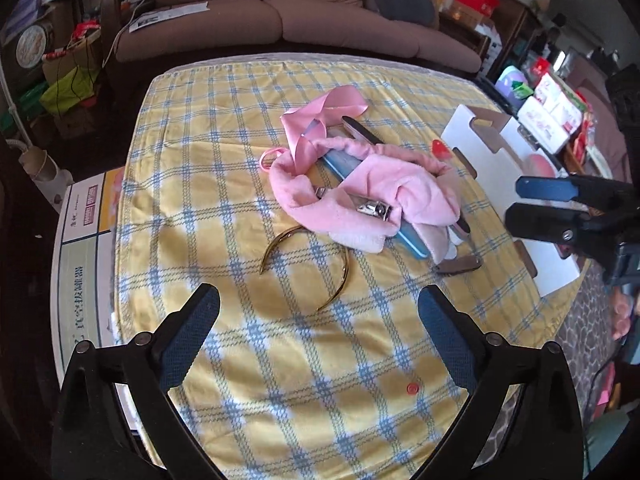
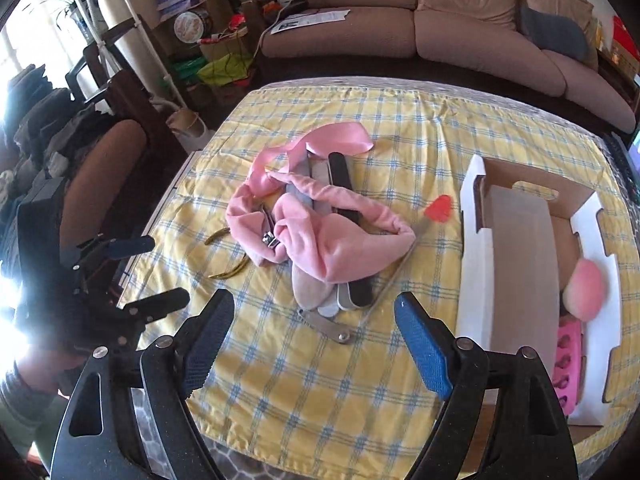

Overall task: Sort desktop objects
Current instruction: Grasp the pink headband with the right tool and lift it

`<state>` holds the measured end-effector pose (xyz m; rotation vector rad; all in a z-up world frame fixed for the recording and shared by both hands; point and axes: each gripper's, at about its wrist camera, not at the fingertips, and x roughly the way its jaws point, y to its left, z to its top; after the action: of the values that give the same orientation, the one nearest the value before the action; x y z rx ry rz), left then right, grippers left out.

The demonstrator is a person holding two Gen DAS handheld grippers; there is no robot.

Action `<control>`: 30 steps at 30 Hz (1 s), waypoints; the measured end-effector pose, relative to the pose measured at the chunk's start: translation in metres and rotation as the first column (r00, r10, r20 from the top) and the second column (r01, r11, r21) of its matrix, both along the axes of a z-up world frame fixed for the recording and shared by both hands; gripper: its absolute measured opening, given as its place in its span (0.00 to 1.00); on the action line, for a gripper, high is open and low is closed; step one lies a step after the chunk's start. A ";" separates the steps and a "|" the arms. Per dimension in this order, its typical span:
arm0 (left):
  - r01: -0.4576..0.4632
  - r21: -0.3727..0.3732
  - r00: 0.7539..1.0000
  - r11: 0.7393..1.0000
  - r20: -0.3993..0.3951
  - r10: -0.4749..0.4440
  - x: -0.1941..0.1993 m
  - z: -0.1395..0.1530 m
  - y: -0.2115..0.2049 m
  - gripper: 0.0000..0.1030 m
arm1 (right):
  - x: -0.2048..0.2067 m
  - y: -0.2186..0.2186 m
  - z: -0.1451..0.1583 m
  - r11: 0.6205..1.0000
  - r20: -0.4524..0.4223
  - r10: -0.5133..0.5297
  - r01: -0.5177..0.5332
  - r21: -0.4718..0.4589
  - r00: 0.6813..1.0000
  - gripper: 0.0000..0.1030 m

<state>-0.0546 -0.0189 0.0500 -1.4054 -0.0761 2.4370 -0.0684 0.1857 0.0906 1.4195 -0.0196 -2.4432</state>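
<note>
Between picks, by my reading: left gripper (image 1: 320, 332) and right gripper (image 2: 316, 344) both spread wide, nothing between the fingers, hovering over the checked tablecloth (image 2: 320, 392).

Unsorted heap at table centre: pink headband (image 2: 332, 240) draped over nail files (image 2: 340, 184) and nail clipper (image 2: 270, 240); gold hair hoop (image 1: 332, 280) at its 7 o'clock.

Next move likely needs one loose item singled out.

Cardboard box (image 2: 516, 248), at 3 o'clock, holds a pink puff (image 2: 586, 288) and pink toe separator (image 2: 568, 360).

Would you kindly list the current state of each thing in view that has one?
Left hand-held gripper: open, empty.
Right hand-held gripper: open, empty.
Cardboard box: open, holding a pink puff.
Pink headband: crumpled over nail files.
Nail clipper: folded shut.
Gold hoop: lying flat.
</note>
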 end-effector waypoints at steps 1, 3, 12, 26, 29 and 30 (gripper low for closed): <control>-0.011 0.032 1.000 0.999 0.009 0.011 -0.008 -0.002 -0.001 0.97 | -0.007 -0.002 -0.005 1.000 0.001 -0.006 0.006 0.002 1.000 0.80; -0.058 0.063 0.998 0.996 0.019 0.057 -0.025 -0.005 -0.003 0.97 | -0.020 -0.005 -0.015 1.000 -0.001 -0.023 0.023 0.013 1.000 0.70; -0.138 0.136 0.990 0.981 0.043 0.134 -0.082 -0.019 -0.013 0.92 | -0.044 -0.022 -0.038 0.997 0.006 0.049 -0.049 0.060 0.999 0.57; -0.112 -0.011 0.994 0.994 -0.017 0.112 -0.133 -0.014 0.017 0.08 | -0.039 -0.024 -0.044 0.988 -0.058 0.040 -0.031 0.150 0.997 0.14; -0.079 -0.021 0.997 0.997 -0.019 0.078 -0.132 -0.005 0.020 0.02 | -0.035 -0.021 -0.034 0.987 -0.080 0.045 -0.032 0.155 0.996 0.10; -0.074 -0.027 0.997 0.997 -0.025 0.074 -0.130 -0.001 0.020 0.02 | -0.033 -0.022 -0.030 0.986 -0.095 0.062 -0.046 0.160 0.994 0.10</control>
<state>-0.1849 0.0010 0.0491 -1.4081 -0.0910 2.5239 -0.1013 0.1639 0.0610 1.3393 0.2363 -2.5147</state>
